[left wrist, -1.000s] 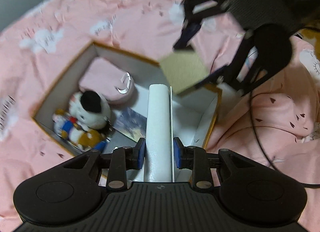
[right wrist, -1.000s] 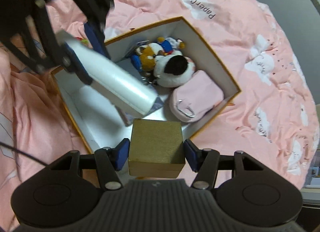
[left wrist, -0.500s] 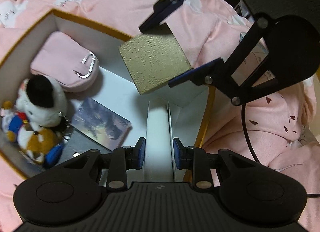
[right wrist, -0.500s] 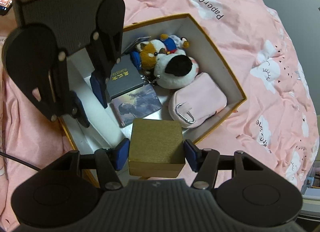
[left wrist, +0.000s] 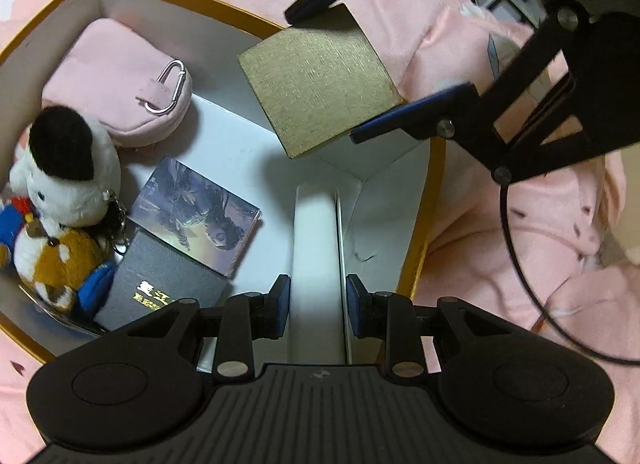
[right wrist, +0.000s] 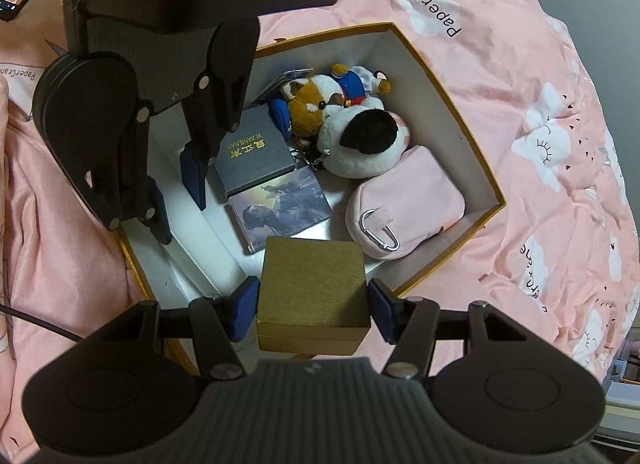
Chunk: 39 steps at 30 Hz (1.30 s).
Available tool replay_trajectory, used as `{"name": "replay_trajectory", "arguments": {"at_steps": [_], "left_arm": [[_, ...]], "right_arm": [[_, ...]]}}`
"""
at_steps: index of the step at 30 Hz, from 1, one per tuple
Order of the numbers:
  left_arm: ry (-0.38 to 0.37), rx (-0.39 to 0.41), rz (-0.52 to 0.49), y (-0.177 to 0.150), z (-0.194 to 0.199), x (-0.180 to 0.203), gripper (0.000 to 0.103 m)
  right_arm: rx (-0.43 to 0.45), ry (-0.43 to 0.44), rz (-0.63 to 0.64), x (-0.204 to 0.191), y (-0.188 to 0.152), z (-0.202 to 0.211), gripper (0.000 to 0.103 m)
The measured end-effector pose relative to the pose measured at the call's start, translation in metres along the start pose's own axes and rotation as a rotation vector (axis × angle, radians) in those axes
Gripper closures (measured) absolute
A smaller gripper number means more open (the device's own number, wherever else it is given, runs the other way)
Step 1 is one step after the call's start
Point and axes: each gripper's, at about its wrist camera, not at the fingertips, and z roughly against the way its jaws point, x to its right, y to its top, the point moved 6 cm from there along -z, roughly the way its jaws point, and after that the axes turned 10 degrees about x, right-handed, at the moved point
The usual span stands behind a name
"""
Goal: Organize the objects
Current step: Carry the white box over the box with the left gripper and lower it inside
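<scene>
White long box (left wrist: 318, 256) sits inside the orange-rimmed storage box (left wrist: 420, 224), lying along the white wall at the 6 o'clock side of my left view, with its far end pointing toward 12 and stopping short of the inner corner. It lies between the blue pads of my left claw (left wrist: 318, 296). That claw's jaws have just been opening a little and are parted roughly as wide as the box. Whether the pads press on it I cannot tell.

Gold box (right wrist: 314, 292) is clamped squarely in my right claw (right wrist: 314, 304), with a pad flat on each side. It hangs above the storage box's corner, at 6 o'clock in my right view and at 12 to 1 o'clock in my left view.

On the storage box's floor, a picture-printed case (left wrist: 196, 212) lies at 9 o'clock of the white long box. A black book with gold lettering (left wrist: 160, 288) touches the case on its 7 o'clock side. Further out, at 9 o'clock, is a heap of plush toys (left wrist: 64, 168), the top one white with a black patch. A pink pouch with a silver carabiner (left wrist: 120, 76) lies at 10 to 11 o'clock against the far wall.

The storage box rests on a bed with a pink cloud-print cover (right wrist: 540, 84). A black cable (left wrist: 516, 248) trails over the cover at 3 o'clock.
</scene>
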Motion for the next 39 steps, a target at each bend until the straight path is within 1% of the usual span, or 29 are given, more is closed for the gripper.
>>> {"name": "replay_trajectory", "arguments": {"at_steps": [2, 3, 5, 7, 9, 12, 14, 15, 17, 19, 20, 22, 23, 26, 29, 32, 33, 34, 35, 37, 39], "left_arm": [[0.05, -0.013, -0.039, 0.0, 0.001, -0.001, 0.068], [0.06, -0.025, -0.053, -0.002, 0.0, -0.002, 0.067], [0.051, -0.03, -0.063, -0.004, -0.001, -0.004, 0.068], [0.052, -0.046, -0.046, -0.005, -0.005, -0.009, 0.068], [0.077, -0.062, -0.105, -0.008, -0.011, -0.01, 0.068], [0.099, -0.097, -0.161, -0.007, -0.019, -0.006, 0.068], [0.126, -0.108, -0.229, -0.007, -0.022, -0.001, 0.063], [0.142, -0.11, -0.257, -0.006, -0.021, 0.001, 0.06], [0.177, -0.103, -0.288, -0.006, -0.019, 0.002, 0.06], [0.219, -0.093, -0.304, -0.007, -0.016, -0.002, 0.06], [0.225, -0.088, -0.298, -0.007, -0.014, -0.004, 0.06], [0.192, -0.076, -0.265, -0.01, -0.012, -0.008, 0.071], [0.175, -0.072, -0.26, -0.012, -0.012, -0.008, 0.074], [0.161, -0.068, -0.274, -0.015, -0.013, -0.006, 0.075], [0.125, -0.072, -0.265, -0.015, -0.014, -0.009, 0.076], [0.092, -0.087, -0.286, -0.019, -0.016, -0.008, 0.079], [0.084, -0.095, -0.295, -0.02, -0.017, -0.008, 0.089], [0.098, -0.105, -0.305, -0.022, -0.019, -0.009, 0.095], [0.118, -0.119, -0.312, -0.024, -0.023, -0.01, 0.096], [0.121, -0.106, -0.307, -0.025, -0.023, -0.01, 0.096], [0.133, -0.077, -0.289, -0.025, -0.018, -0.011, 0.096]], "right_arm": [[-0.002, -0.001, 0.0, 0.0, 0.0, 0.001, 0.043], [-0.002, -0.002, -0.003, 0.0, 0.0, 0.001, 0.043], [0.0, -0.002, -0.005, 0.0, 0.0, 0.001, 0.043], [0.0, -0.003, -0.009, -0.001, 0.0, 0.002, 0.043], [-0.001, -0.004, -0.007, -0.001, 0.0, 0.002, 0.042], [-0.003, 0.003, -0.002, -0.003, 0.0, 0.001, 0.042], [-0.008, 0.005, 0.005, -0.005, -0.001, 0.0, 0.042], [-0.009, 0.01, 0.015, -0.006, -0.001, 0.0, 0.042], [-0.013, 0.021, 0.029, -0.009, -0.001, 0.0, 0.042], [-0.017, 0.034, 0.045, -0.011, -0.001, 0.0, 0.042], [-0.019, 0.036, 0.048, -0.011, -0.002, 0.0, 0.042], [-0.023, 0.042, 0.051, -0.011, -0.001, 0.0, 0.042], [-0.025, 0.043, 0.047, -0.011, -0.001, 0.0, 0.042], [-0.035, 0.052, 0.051, -0.011, -0.001, -0.002, 0.042], [-0.053, 0.059, 0.08, -0.014, 0.0, -0.003, 0.042], [-0.072, 0.078, 0.109, -0.017, 0.0, -0.004, 0.042], [-0.079, 0.094, 0.122, -0.018, 0.0, -0.005, 0.042], [-0.085, 0.11, 0.132, -0.02, 0.0, -0.006, 0.042], [-0.092, 0.125, 0.14, -0.022, 0.0, -0.008, 0.042], [-0.11, 0.16, 0.164, -0.026, 0.0, -0.011, 0.042], [-0.15, 0.2, 0.174, -0.031, -0.002, -0.017, 0.042]]}}
